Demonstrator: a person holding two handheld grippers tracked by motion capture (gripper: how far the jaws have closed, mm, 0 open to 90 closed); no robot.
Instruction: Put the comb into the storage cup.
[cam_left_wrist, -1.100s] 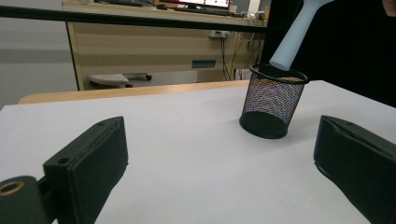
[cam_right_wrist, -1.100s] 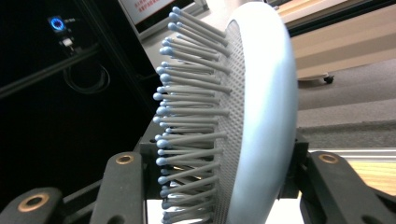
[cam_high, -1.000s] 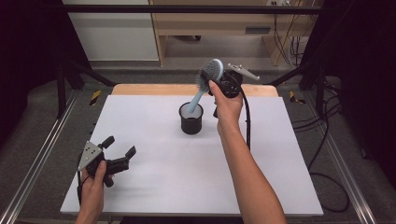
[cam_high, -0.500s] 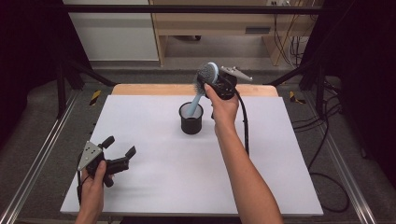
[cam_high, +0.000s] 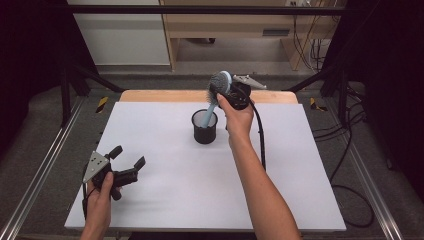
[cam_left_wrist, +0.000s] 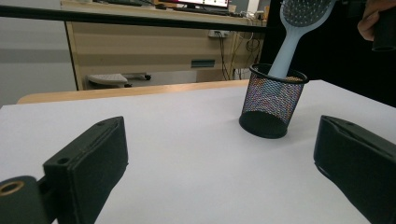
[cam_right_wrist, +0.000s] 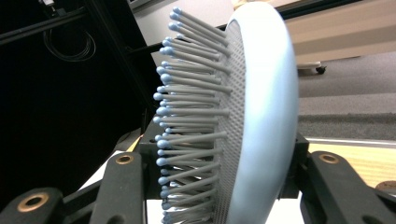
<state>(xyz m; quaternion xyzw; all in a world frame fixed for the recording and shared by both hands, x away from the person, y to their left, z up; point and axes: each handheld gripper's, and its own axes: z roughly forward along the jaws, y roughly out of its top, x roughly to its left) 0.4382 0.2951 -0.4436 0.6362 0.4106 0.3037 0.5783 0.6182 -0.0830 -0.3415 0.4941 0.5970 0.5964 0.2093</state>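
So the right gripper (cam_high: 226, 91) has its jaws about halfway closed on the head of a light blue hairbrush (cam_high: 216, 95), one jaw on the bristle side and the other on the smooth rounded back. In the right gripper view the hairbrush (cam_right_wrist: 243, 116) head is an oval plastic paddle with a dotted grey cushion and rows of thin grey pins, each tipped with a tiny blue ball. Its lower end is cut off at the bottom of that view, so the handle can't be seen from there.

The handle slants down into a black mesh cup (cam_high: 204, 127), a round wire pen-holder type thing sitting on the white table (cam_high: 300, 165) toward its far side. From the left gripper view the mesh cup (cam_left_wrist: 271, 100) has a fine, see-through weave with a solid rim and base, and the handle leans against its rim. Hard to say whether the handle tip reaches the bottom, the mesh blurs it.

The left gripper (cam_high: 127, 162) rests low near the front left corner of the table, held in the person's hand, jaws spread wide with nothing between them. In its own view the two matte black blocky jaws frame the cup, which is well apart from them. The table surface is smooth, flat white with a wooden strip (cam_high: 170, 96) along the far edge.
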